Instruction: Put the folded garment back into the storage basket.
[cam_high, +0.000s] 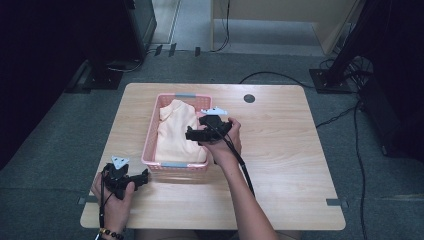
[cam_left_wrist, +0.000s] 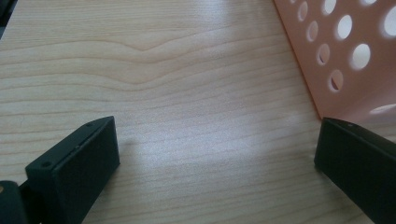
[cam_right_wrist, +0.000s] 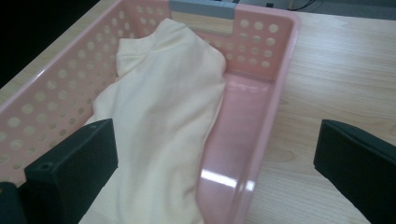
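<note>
while i sit at the pale wooden table (cam_high: 280, 150), a pink plastic basket with round holes in its walls (cam_high: 151, 142) serves as my landmark. it stands on the table's left half, long side running away from me. inside it lies a pale yellow folded garment (cam_high: 175, 132), spread along the basket's length and filling most of the floor; a strip of bare pink floor shows along the basket's right wall in the right gripper view.

my right gripper (cam_high: 191, 134) hangs over the basket's right side, just above the garment, with my right hand (cam_high: 225, 140) beside the basket's right wall. its jaws stand wide apart and hold nothing.

my left gripper (cam_high: 145, 176) rests low on the table just in front of the basket's near left corner, in my left hand (cam_high: 116, 197). its jaws are also spread wide and empty, one jaw close to the basket's wall.
</note>
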